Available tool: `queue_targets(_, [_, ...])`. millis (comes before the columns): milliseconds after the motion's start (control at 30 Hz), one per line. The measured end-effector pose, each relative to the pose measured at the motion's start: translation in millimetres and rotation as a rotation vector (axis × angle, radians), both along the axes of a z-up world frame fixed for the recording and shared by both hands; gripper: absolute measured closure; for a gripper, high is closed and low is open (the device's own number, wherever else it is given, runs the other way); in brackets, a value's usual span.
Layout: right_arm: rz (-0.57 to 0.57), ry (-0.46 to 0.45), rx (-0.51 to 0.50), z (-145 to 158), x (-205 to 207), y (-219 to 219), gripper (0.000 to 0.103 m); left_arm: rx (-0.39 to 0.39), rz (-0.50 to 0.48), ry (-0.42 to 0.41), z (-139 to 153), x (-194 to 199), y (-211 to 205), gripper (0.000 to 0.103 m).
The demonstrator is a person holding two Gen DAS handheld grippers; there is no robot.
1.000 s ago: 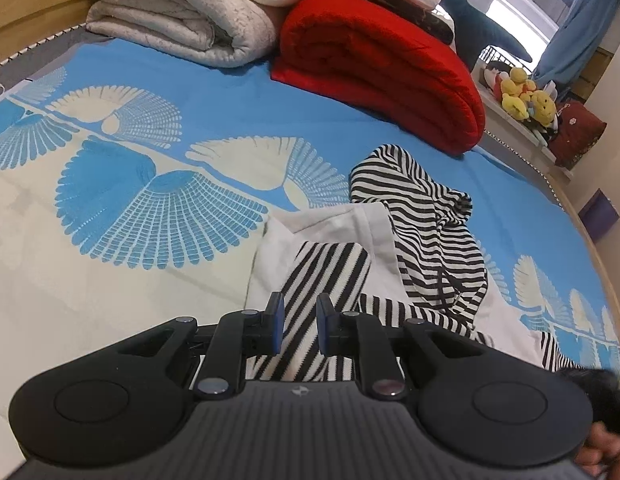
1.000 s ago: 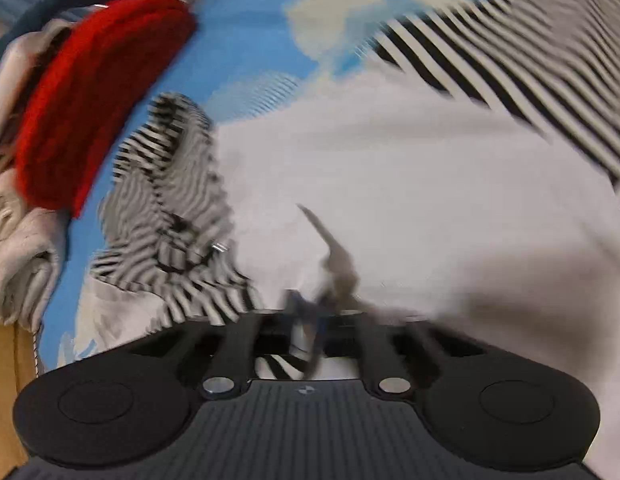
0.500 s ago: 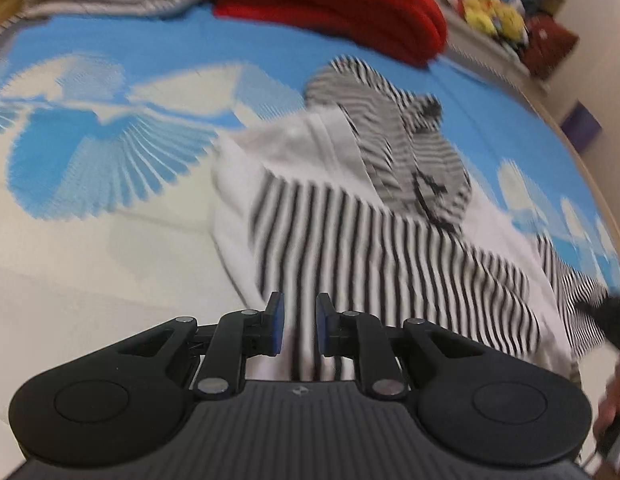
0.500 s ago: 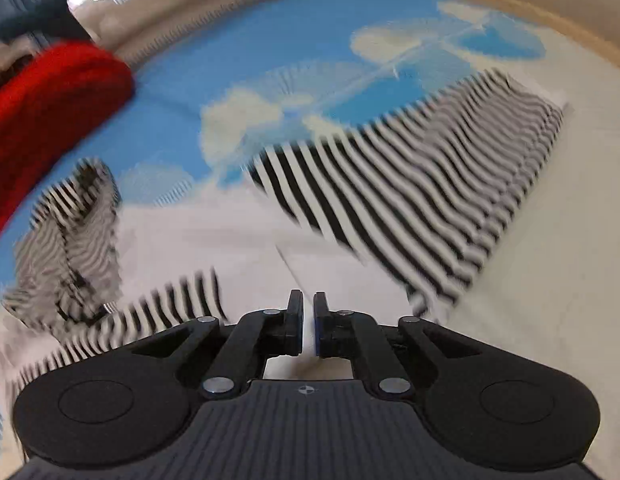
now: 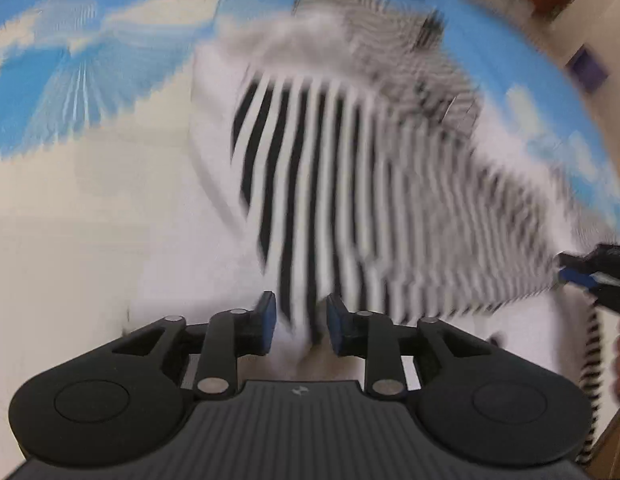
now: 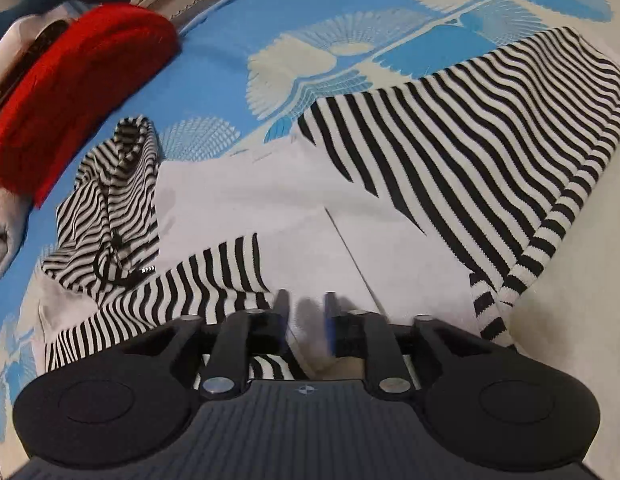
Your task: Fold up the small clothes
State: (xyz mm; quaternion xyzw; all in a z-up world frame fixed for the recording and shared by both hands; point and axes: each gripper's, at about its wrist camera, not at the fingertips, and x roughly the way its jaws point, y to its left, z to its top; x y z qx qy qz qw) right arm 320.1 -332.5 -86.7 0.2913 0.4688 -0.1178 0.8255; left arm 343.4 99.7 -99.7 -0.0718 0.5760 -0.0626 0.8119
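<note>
Left gripper (image 5: 300, 322): jaws have just been opening, now a narrow gap, nothing pinched, fabric of the striped hoodie (image 5: 350, 184) under and between the tips. Hoodie lies flat on the blue-and-cream bedspread (image 5: 62, 80), white body panel plus black-and-white sleeve folded across it, running from 12 o'clock of the tips out to 3 o'clock.

Right gripper (image 6: 306, 312): jaws also just been opening, narrow gap, empty, hovering over the white panel near the seam. In that view the sleeve (image 6: 470, 148) sits at 1–2 o'clock, hood (image 6: 110, 200) at 10 o'clock, red blanket (image 6: 70, 92) beyond it at 10–11.

My read of the step: sleeve fold released, next grab coming. Do it well: widen before descending, pinch the top layer only at the hem edge, both hands level, lift low and lay over the midline so stripes don't drag the layer beneath.

Hard to make out:
- left view heavily motion-blurred; hood detail unreadable
- right gripper seen at 3 o'clock in left view, cut off
- hem nearest the tips hidden by gripper bodies
- layer contact under tips: cannot tell
</note>
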Motion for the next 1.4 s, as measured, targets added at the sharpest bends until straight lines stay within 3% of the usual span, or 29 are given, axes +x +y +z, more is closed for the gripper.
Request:
queue_targets(67, [-0.001, 0.071, 0.020, -10.5, -1.1, -9.4, 0.080, 0.025, -0.016, -0.019, 2.7, -1.2, -4.7, 0.071])
queue_targets(100, [-0.013, 0.063, 0.035, -8.8, -3.7, -13.2, 0.080, 0.030, -0.018, -0.041, 7.7, -1.6, -6.3, 0.070])
queue_targets(267, [-0.002, -0.069, -0.041, 23.8, -6.9, -26.5, 0.078, 0.060, -0.044, -0.144, 32.7, -0.3, -17.9, 0.062])
queue_targets(400, [-0.038, -0.149, -0.086, 43.4, -10.2, -63.0, 0.078, 0.038, -0.054, -0.144, 34.4, 2.8, -25.9, 0.062])
queue_targets(600, [-0.175, -0.179, -0.123, 48.7, -27.7, -143.2, 0.078, 0.017, -0.054, -0.151, 34.4, 5.1, -36.8, 0.062])
queue_targets(800, [-0.329, -0.153, -0.130, 16.2, -48.0, -221.5, 0.078, 0.011, -0.067, -0.153, 32.8, 6.7, -45.1, 0.062])
queue_targets(967, [-0.427, -0.133, -0.112, -7.1, -64.0, -259.2, 0.078, 0.013, -0.063, -0.156, 32.1, 7.9, -46.2, 0.062])
queue_targets(1167, [-0.558, -0.124, -0.034, -30.7, -72.2, -285.0, 0.078, 0.018, -0.059, -0.153, 29.8, 9.5, -46.4, 0.062])
queue_targets(1400, [-0.608, -0.170, -0.001, -40.6, -71.8, -295.4, 0.078, 0.024, -0.061, -0.150, 27.4, 10.1, -50.1, 0.062])
